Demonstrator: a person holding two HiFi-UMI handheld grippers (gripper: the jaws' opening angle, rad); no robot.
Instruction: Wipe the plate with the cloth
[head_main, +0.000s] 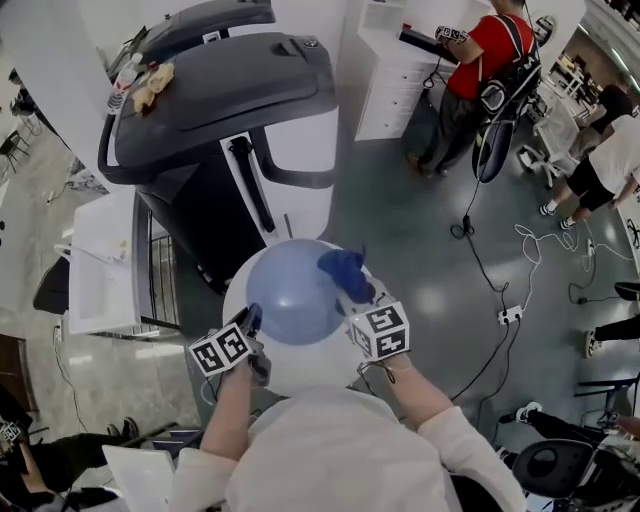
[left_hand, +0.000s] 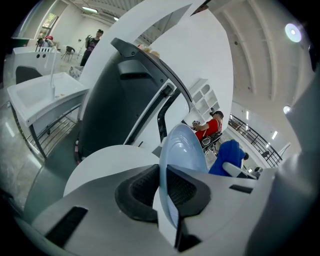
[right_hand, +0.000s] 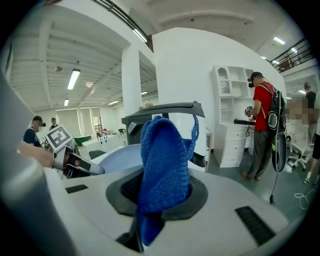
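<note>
- The left gripper has its jaws closed on the rim of the light blue plate. In the left gripper view the plate's edge stands pinched between the dark pads.
- The plate is held up off the round white table, tilted, with its hollow face towards the head camera.
- The right gripper is clamped on a blue knitted cloth. In the right gripper view the cloth rises bunched from between the jaws.
- The cloth lies against the plate's upper right rim in the head view.
- A large black-and-white machine stands beyond the table, with a white sink unit to its left.
- A person in a red shirt stands at a white cabinet, well away from the table.
</note>
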